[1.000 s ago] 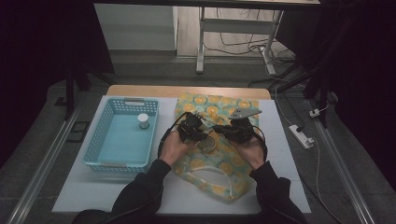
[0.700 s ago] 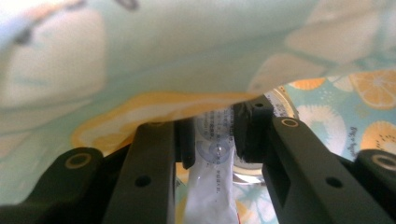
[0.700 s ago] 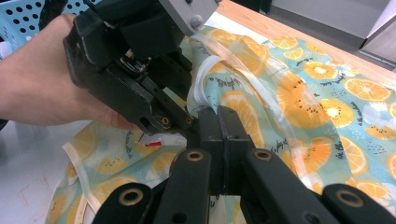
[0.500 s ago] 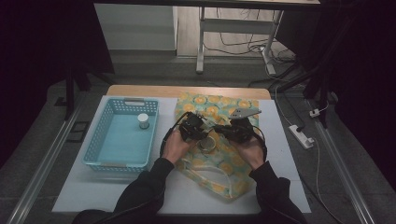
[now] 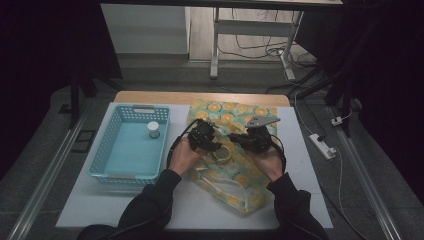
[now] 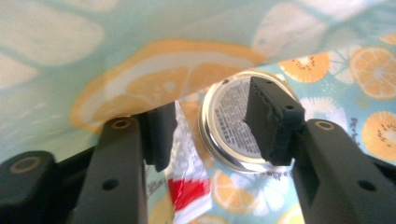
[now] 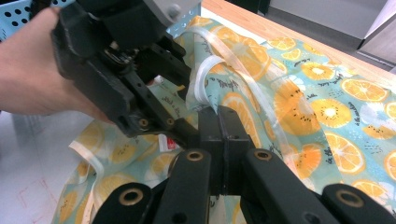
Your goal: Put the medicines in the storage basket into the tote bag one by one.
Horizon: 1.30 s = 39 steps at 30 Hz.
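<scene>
Right hand-held gripper pinches the orange-print bag edge.

desk: white rectangular top with a pale wooden strip along its far edge | floor: grey, dim at both sides | behind: white metal frame legs, black cables | right: white power strip on the floor | left: metal rail
</scene>
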Motion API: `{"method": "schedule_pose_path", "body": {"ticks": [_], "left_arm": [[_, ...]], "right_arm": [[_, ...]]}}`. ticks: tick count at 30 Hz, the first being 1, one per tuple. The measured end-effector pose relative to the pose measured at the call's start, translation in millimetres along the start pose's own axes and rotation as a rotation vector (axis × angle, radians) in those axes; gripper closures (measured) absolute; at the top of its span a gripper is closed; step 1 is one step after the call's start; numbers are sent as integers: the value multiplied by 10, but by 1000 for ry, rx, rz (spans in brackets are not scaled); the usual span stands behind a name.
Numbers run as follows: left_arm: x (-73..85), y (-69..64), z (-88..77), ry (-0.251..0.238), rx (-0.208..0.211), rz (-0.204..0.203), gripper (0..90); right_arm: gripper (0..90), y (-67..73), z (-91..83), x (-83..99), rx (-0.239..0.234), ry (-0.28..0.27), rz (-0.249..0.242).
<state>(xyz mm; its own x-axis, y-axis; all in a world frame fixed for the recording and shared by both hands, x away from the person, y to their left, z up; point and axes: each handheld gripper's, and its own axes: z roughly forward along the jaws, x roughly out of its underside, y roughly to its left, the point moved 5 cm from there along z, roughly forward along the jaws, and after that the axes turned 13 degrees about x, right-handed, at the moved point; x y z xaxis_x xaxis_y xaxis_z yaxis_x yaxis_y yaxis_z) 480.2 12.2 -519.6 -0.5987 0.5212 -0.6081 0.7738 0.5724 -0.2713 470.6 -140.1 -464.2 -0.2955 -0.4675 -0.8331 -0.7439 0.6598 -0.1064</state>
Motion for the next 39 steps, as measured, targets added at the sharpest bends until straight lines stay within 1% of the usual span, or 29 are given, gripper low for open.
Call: {"method": "schedule_pose_path", "body": {"ticks": [3, 6, 8, 14, 16, 21, 24, 27, 30, 33, 36, 39], "left_arm": [[16, -27, -58, -5, 18, 2, 456], [44, -46, -105, 1, 24, 12, 407], [67, -57, -143, -7, 29, 15, 369], [117, -43, -299, -58, 74, -20, 262], [132, -39, -352, -74, 81, -36, 237], [180, -56, -435, -88, 71, -51, 195], [214, -58, -467, -83, 60, -60, 160], [259, -66, -540, -84, 53, -60, 120], [299, -59, -620, -107, 51, -54, 70], [358, -13, -694, -109, 42, -46, 31], [431, 57, -762, -109, 35, -46, 6], [509, 135, -834, -114, 39, -63, 0]], "right_arm": [[900, -4, -5, -2, -1, -1, 1], [900, -4, -8, -4, -2, -2, 1], [900, -3, -10, -4, -2, -1, 0], [900, -3, -10, -3, -3, -2, 0], [900, -3, -10, -3, -4, -2, 0], [900, 6, -9, -5, -4, -1, -3], [900, 10, -10, -6, -7, -2, -5], [900, 12, -10, -5, -7, -2, -5], [900, 10, -11, -5, -7, -2, -4], [900, 12, -10, -4, -7, -1, -4], [900, 14, -10, -3, -7, -1, -5], [900, 11, -10, -2, -6, -1, -4]]}}
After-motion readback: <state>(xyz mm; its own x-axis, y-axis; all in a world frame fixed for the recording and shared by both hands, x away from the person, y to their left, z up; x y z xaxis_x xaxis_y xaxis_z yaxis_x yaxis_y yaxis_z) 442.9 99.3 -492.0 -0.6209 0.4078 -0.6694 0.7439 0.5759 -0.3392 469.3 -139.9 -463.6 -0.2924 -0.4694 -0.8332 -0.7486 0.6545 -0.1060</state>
